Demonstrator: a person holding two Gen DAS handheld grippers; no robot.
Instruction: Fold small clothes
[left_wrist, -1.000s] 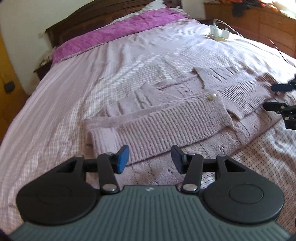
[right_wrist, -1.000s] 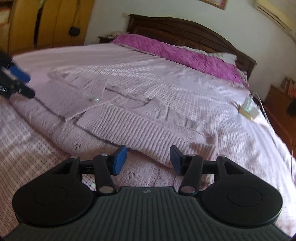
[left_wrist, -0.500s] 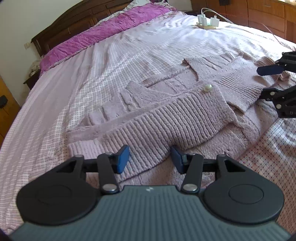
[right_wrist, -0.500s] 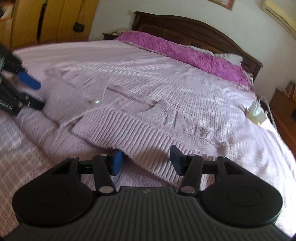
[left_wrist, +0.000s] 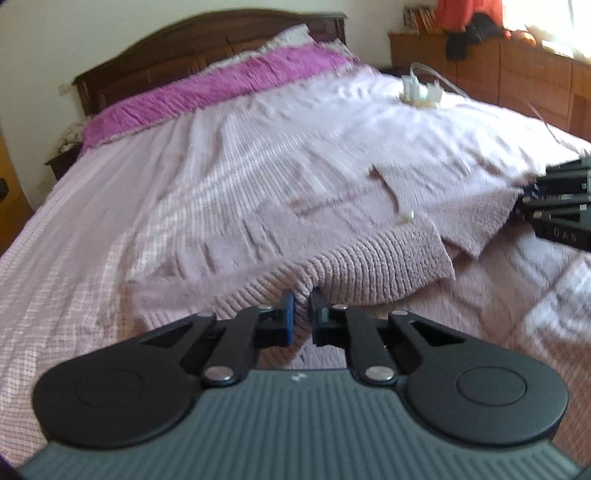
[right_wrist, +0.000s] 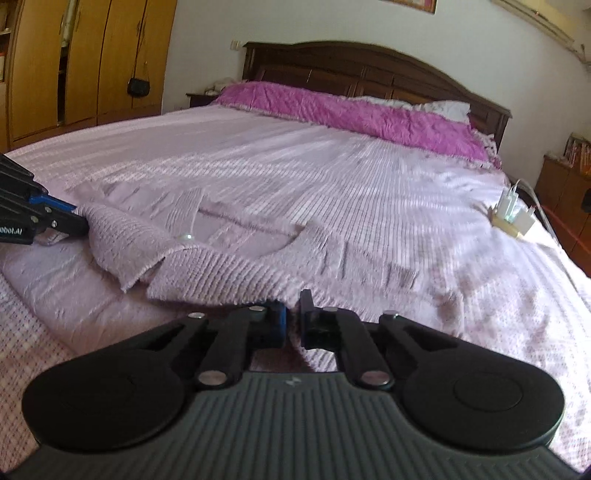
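With the lilac knit cardigan lying at the bed's 6 o'clock edge, both the left claw and the right claw, tilted gently downward, pinch only its ribbed hem, so I judge the loose knit may slip out or stretch unevenly when lifted.

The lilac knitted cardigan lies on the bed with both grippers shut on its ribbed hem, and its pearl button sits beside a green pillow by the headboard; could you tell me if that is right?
Not quite: the pillow by the headboard is magenta, not green, as the right wrist view shows. The lilac knitted cardigan does lie on the bed, with the left gripper and right gripper shut on its ribbed hem.
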